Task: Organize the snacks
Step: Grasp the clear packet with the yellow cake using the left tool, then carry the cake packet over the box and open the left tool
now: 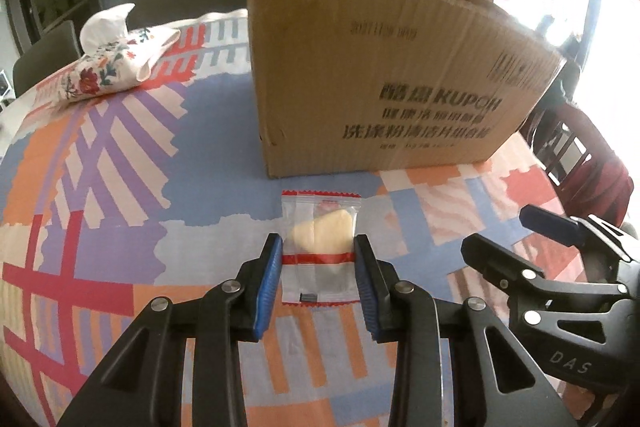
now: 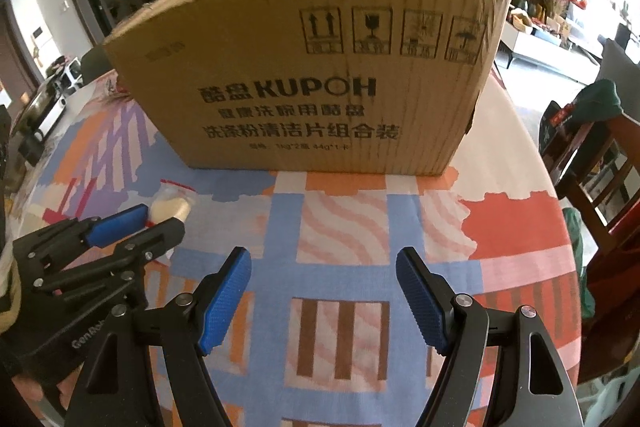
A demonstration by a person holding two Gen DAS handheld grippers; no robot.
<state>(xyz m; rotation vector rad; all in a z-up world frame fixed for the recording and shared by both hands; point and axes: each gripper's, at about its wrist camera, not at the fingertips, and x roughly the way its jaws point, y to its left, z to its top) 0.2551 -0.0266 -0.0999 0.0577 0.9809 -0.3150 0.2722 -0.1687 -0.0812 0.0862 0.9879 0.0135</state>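
The left gripper [image 1: 316,247] is seen straddling a clear plastic snack packet with red serrated ends [image 1: 319,247], which lies flat on the desk covered by a patchwork cloth in blue, orange and red [image 1: 120,187], just in front of the big brown cardboard box printed KUPOH [image 1: 380,75]. The blue pads [image 1: 269,279] are set against the packet's two long edges, at the red band, but the film is not visibly pinched, so a firm hold cannot be confirmed; the jaws are roughly packet-width apart. The packet's long axis is pointed away from the gripper, straight towards the box, with the pale wedge-shaped biscuit inside lying in the far half.

For a good pick, the squeeze is best made gently across the short axis, so the biscuit is not crushed; the packet should then be raised level and carried over the box's tall front wall, presumably to be dropped inside. The film is slippery and light, and a slip is a fair risk.

The right gripper [image 2: 324,291] is held wide open with nothing in it, hovering above the cloth to the right. A white floral fabric pouch [image 1: 116,59] is lying far left, well apart.
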